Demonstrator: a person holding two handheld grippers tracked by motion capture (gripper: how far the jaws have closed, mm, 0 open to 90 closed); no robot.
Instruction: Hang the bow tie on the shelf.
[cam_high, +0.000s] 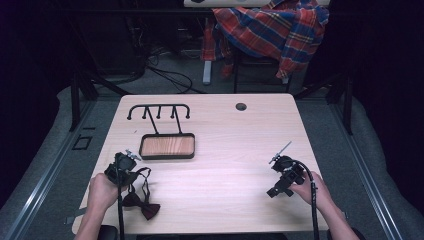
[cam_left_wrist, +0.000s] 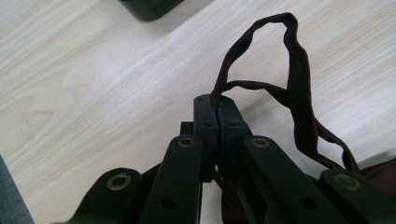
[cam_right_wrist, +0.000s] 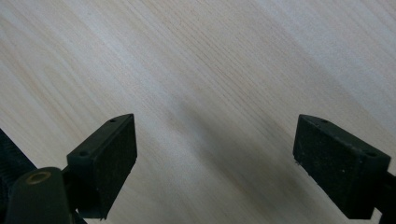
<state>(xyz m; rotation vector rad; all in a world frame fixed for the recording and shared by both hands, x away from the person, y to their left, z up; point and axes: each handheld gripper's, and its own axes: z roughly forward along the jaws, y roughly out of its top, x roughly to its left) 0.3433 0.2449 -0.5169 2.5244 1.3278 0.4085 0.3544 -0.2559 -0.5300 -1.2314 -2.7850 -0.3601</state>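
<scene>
Pale wood grain covers the surface (cam_high: 225, 150), and both of the person's forearms reach in over its near edge. The left hand (cam_high: 102, 192) grips the left tongs (cam_left_wrist: 217, 112) near the near-left corner, tilted down toward the wood. Their jaws are pressed together on the thin dark strap (cam_left_wrist: 296, 84) of a maroon bow tie (cam_high: 141, 204). In the left gripper view the strap rises from between the jaw tips, loops up and away, then falls back toward the lower right, where a bit of the maroon cloth shows at the edge.

From above, the bow lies flat on the surface just beside the left hand, close to the near edge. Its long axis runs roughly from left to right, slanting a little nearer at its right end, and the strap loops from it up toward the tongs.

The right hand (cam_high: 312, 192) holds the right tongs (cam_right_wrist: 215, 158) near the near-right part of the surface, well apart from the bow tie. Their jaws stand wide, with bare wood between the pads.

Farther back, left of centre, sit a small wooden tray (cam_high: 167, 146) with a dark rim and, behind it, a black hook rack (cam_high: 159, 111). A plaid shirt (cam_high: 272, 27) hangs over a chair beyond the surface.
</scene>
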